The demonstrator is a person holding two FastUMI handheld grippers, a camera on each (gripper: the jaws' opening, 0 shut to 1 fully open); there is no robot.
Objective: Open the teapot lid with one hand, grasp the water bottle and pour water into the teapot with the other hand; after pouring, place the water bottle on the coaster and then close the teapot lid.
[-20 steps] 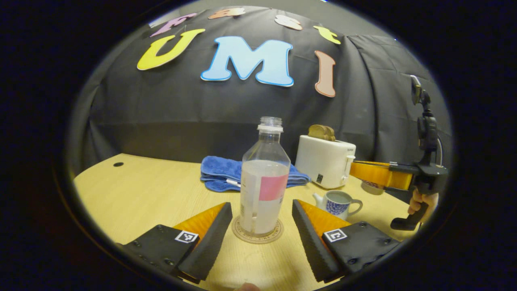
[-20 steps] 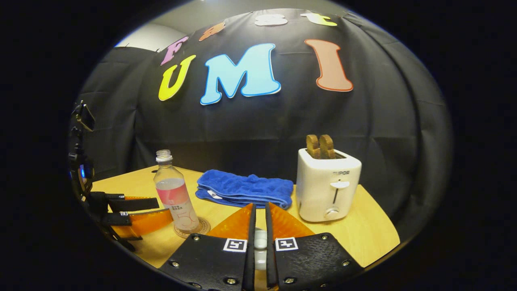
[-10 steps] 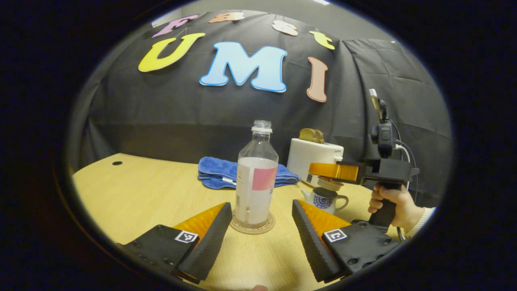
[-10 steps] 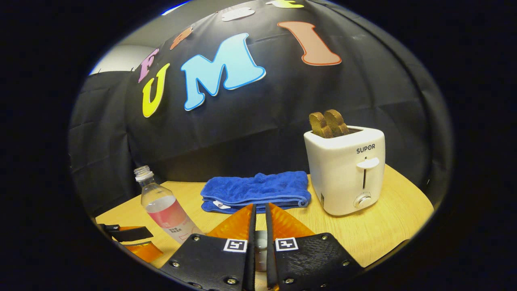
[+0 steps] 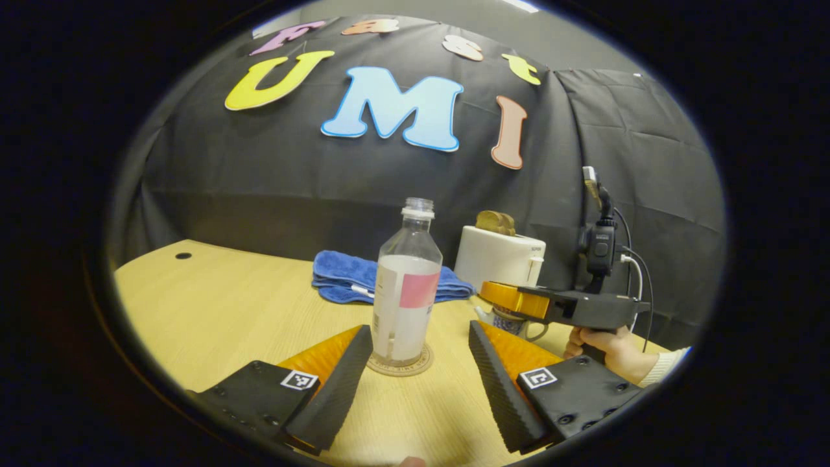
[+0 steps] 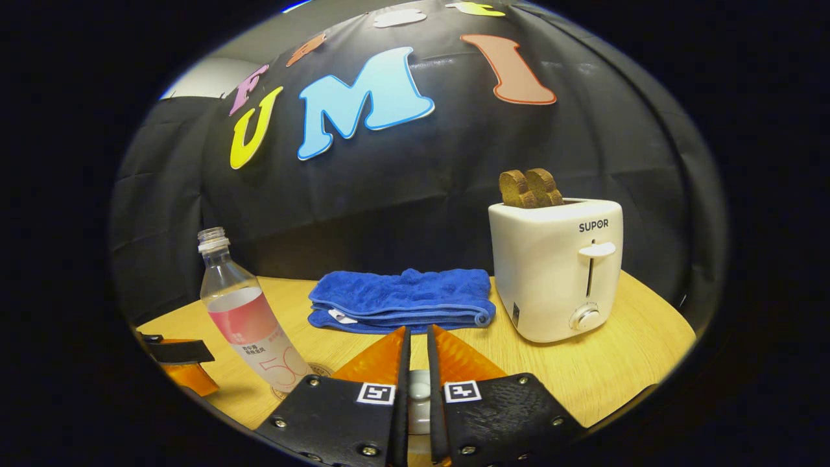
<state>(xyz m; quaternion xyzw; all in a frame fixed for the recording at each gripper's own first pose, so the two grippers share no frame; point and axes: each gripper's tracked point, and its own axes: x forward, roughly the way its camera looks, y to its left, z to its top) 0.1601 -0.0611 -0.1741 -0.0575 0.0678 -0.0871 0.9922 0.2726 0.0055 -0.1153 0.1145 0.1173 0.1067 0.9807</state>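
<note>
Here one bottle (image 5: 407, 285) between gaping left gripper (image 5: 415, 376); right gripper (image 6: 418, 363) pinching lid (image 6: 419, 395).

Left gripper (image 5: 415, 363): fingers spread wide, level, low over the table, nothing between the pads. Right gripper (image 6: 415, 383): fingers nearly closed on a small pale knob, apparently pinched. In the left gripper view, a hand (image 5: 606, 350) in a pale sleeve grips its handle, body held roughly horizontal.
</note>
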